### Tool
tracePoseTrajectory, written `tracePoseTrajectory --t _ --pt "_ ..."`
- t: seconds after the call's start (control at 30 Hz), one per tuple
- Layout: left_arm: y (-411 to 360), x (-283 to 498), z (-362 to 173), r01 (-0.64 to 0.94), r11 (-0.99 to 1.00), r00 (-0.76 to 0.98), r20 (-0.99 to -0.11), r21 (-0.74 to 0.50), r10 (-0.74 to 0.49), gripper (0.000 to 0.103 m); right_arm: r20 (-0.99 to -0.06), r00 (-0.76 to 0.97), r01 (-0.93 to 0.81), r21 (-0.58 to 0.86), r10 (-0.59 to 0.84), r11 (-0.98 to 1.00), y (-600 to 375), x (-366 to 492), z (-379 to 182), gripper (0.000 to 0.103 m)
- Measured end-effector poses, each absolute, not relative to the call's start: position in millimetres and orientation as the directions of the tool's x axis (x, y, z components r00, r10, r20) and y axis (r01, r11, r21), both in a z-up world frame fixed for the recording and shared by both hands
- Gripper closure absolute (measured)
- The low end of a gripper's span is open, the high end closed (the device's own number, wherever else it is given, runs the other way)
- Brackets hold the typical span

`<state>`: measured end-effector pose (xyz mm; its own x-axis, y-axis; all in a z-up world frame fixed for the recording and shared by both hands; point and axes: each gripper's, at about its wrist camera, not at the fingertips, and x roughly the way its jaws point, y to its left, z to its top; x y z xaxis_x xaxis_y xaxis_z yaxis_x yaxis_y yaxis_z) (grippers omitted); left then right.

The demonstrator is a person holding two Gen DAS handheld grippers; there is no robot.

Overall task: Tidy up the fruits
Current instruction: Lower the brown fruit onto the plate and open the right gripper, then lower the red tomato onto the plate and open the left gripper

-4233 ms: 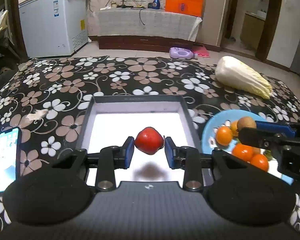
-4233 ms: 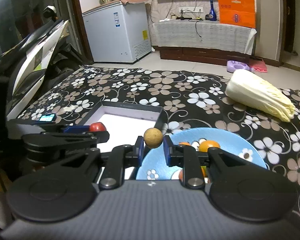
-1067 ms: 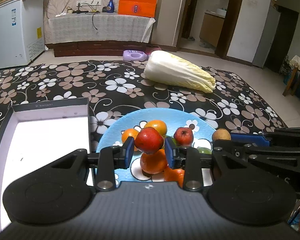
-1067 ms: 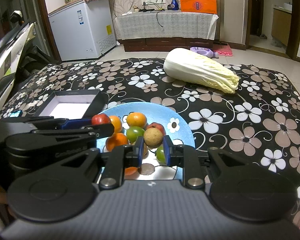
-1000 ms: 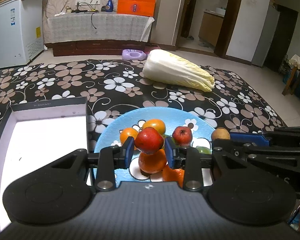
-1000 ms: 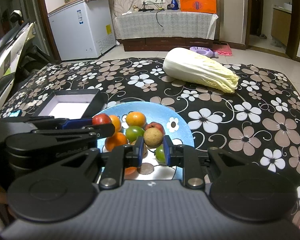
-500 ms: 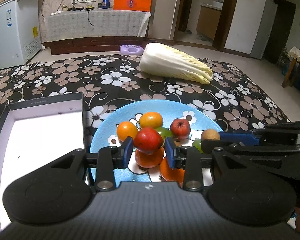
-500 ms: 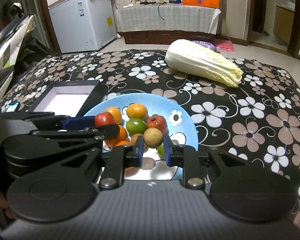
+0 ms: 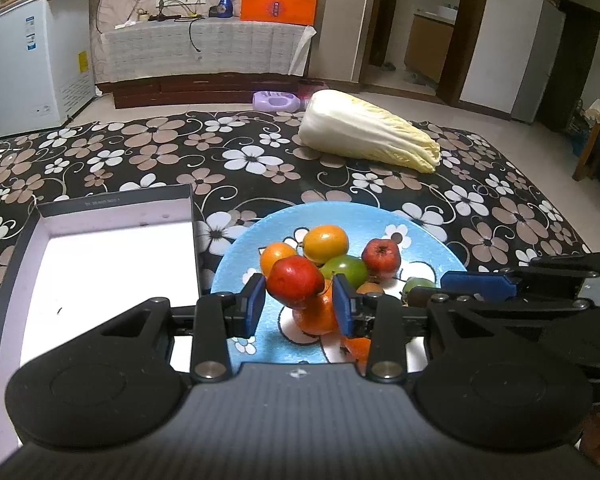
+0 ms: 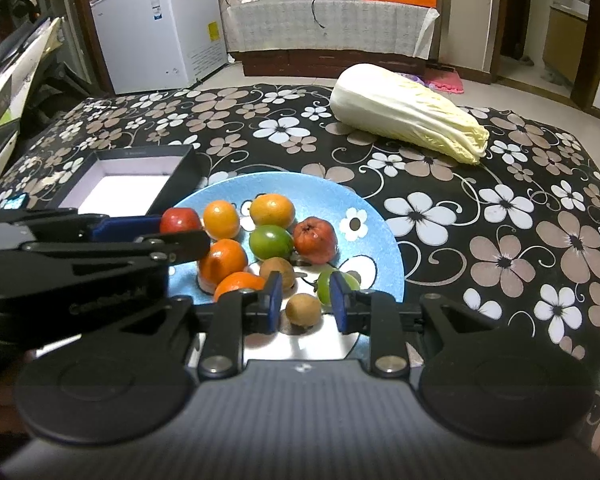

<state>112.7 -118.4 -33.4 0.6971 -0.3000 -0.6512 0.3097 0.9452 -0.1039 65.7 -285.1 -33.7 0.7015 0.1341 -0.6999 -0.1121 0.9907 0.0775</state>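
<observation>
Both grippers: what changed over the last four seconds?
Both carried fruit from the box to over the blue plate. The right gripper opened; its brown fruit now lies free. The left gripper is opening around the red fruit. Cabbage unmoved.

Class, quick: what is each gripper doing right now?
Left gripper: just been opening, red fruit between its fingers.
Right gripper: just opened, brown fruit released.

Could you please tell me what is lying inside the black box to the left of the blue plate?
The black box shows only its bright white floor, bare apart from a tiny dark speck. Its nearest part is covered by the left gripper body, so that strip cannot be checked.
</observation>
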Motion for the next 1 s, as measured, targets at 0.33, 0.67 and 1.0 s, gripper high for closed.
tracePoseTrajectory --t 0.33,0.67,1.0 --pt "-116.0 92.0 -18.6 0.260 0.966 0.779 -0.592 0.002 -0.208 0.015 -0.670 0.732 -0.080 0.096 0.124 0.992 -289.0 58.1 -27.6 0.074" --pt "-111.1 69.7 -8.7 0.249 0.968 0.808 -0.555 0.016 -0.198 0.000 -0.652 0.748 -0.055 0.123 0.123 0.991 -295.8 46.4 -21.6 0.073" --pt "-121.9 58.5 -7.9 0.254 0.964 0.816 -0.552 0.076 -0.171 0.000 -0.643 0.759 -0.020 0.138 0.105 0.990 -302.7 42.9 -19.3 0.072"
